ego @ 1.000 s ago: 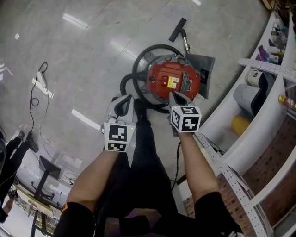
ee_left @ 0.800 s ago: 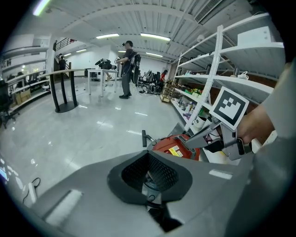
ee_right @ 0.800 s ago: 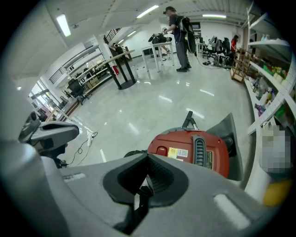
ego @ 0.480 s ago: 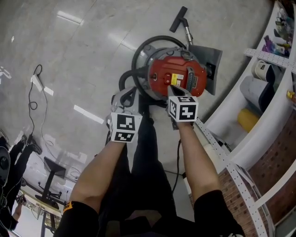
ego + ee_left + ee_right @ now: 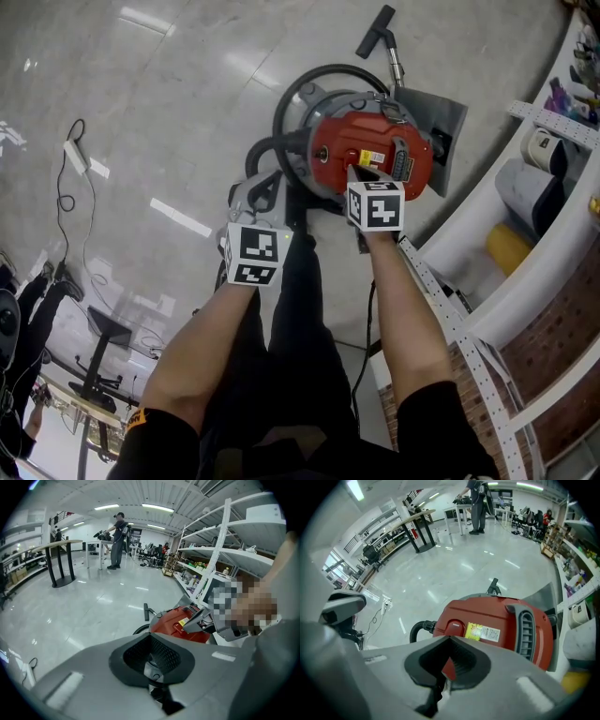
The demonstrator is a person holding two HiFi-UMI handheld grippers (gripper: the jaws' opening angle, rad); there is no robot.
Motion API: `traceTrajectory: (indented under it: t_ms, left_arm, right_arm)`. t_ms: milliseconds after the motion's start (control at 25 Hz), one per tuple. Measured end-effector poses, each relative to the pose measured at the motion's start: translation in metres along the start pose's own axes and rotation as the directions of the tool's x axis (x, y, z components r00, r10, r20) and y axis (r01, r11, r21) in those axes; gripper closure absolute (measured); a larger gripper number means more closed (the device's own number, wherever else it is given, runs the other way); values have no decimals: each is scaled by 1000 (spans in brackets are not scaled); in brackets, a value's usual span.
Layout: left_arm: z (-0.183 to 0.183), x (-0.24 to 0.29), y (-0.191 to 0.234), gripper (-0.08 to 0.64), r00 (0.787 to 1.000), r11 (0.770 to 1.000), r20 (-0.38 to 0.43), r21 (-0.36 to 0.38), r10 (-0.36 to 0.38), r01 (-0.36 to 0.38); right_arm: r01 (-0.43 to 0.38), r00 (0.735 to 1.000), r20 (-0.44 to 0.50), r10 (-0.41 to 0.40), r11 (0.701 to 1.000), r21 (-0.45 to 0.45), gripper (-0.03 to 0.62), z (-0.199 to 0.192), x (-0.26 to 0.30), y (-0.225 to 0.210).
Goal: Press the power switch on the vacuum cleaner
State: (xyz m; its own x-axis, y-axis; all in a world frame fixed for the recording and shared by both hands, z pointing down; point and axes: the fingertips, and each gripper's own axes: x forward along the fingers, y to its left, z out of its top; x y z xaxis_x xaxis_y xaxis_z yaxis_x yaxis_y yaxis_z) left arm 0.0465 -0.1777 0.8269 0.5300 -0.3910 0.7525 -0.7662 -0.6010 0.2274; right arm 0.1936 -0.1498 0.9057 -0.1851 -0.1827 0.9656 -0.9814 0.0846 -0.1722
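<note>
Overhead: right gripper (image 5: 357, 172) (jaws together) over the red vacuum cleaner (image 5: 336, 150); left gripper (image 5: 270, 182) beside it, also closed.

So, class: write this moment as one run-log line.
right gripper: shut, empty, above red vacuum cleaner | left gripper: shut, empty, near black hose | contact: cannot tell

- Bright, even light falls from ceiling lamps (image 5: 157, 508), which show in both gripper views.
- The glossy floor (image 5: 169, 112) throws back white streaks of glare.
- Shadows are faint and soft.
- Both gripper views bulge like a fisheye and go black at the corners; the shelves (image 5: 243, 531) bend.
- Whatever lies nearest each lens is soft; the vacuum (image 5: 497, 620) is sharp.
</note>
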Motion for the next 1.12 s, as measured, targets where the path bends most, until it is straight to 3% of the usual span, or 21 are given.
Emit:
traceTrajectory:
  t_ms: [640, 960, 1120]
  left_arm:
    - [10, 5, -5, 546, 1000, 1000, 0, -10, 1, -1]
    - [37, -15, -10, 546, 999, 998, 32, -55, 9, -7]
    - [47, -37, -22, 546, 999, 995, 30, -93, -18, 21]
  right_arm:
    - [0, 998, -69, -7, 994, -111, 600, -12, 10, 3]
    - [0, 1000, -2, 0, 1000, -23, 600, -13, -27, 3]
    - [-18, 998, 56, 22, 997, -69, 600, -6, -61, 23]
